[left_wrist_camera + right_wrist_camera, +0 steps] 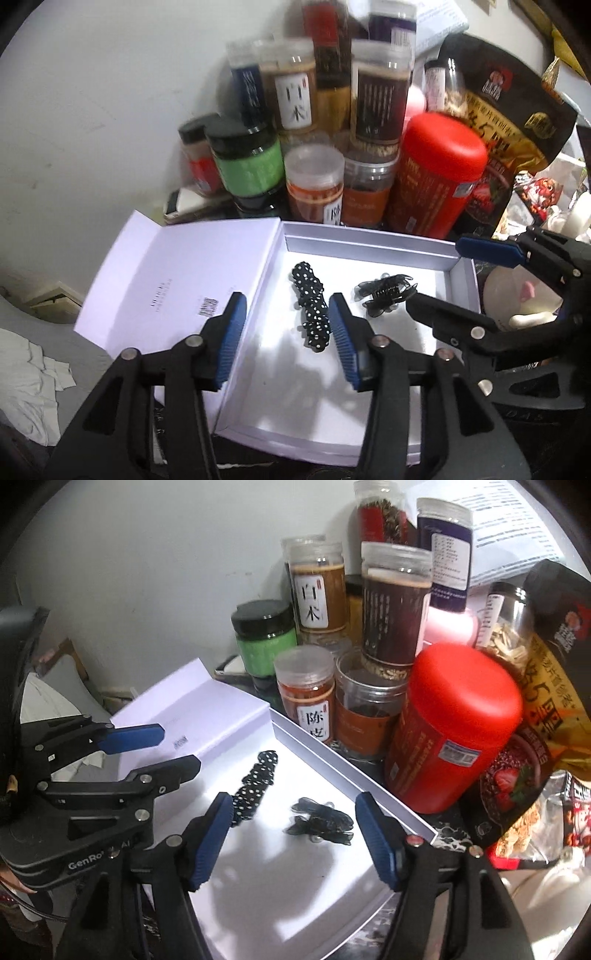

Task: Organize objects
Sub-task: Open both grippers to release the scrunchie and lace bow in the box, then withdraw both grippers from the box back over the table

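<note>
White box [369,254] holds a dotted hair tie [312,306] and what looks like a claw clip [384,293]; left gripper [288,339] and right gripper [295,834] gape empty.

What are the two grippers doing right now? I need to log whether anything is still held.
Left gripper: open, holding nothing.
Right gripper: open, holding nothing.
</note>
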Motion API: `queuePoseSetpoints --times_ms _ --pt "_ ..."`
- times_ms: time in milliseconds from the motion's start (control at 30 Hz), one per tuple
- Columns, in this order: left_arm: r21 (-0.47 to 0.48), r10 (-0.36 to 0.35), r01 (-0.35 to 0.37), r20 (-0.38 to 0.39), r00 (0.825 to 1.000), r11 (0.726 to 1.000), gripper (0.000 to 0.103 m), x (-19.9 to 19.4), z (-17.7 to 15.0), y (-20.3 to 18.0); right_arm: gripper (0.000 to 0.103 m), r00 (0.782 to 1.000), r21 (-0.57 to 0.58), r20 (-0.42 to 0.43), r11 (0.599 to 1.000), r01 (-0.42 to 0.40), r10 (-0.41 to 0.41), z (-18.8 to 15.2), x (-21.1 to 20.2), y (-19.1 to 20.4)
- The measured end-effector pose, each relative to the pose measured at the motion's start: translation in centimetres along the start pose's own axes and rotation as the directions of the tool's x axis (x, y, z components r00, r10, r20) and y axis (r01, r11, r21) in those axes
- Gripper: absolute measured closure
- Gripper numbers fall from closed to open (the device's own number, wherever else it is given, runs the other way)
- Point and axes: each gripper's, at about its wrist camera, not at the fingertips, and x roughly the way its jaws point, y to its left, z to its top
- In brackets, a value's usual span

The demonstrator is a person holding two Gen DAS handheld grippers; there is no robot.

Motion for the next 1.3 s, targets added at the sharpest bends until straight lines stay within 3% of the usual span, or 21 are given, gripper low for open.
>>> queuePoseSetpoints --times_ms 100,867,1300 --pt "-0.005 0.003 -0.003 0.024 1.0 1.0 0.051 -1.8 -0.2 0.1 0.033 1.0 -0.009 0.006 1.0 0.0 0.0 -0.2 -1.1 0.5" --pt "-0.082 0.005 0.008 0.147 0.989 0.997 0.049 -12.6 -3.1 0.3 0.03 0.992 -0.06 0.117 0.997 0.053 -0.045 -2.1 -11.6 4.4" --pt "-0.09 0.007 0.01 0.182 0.983 0.996 0.048 -16.6 -6.0 -1.0 0.028 0.986 -0.088 0.15 0.993 0.084 -0.07 -4.2 -15.2 5.8"
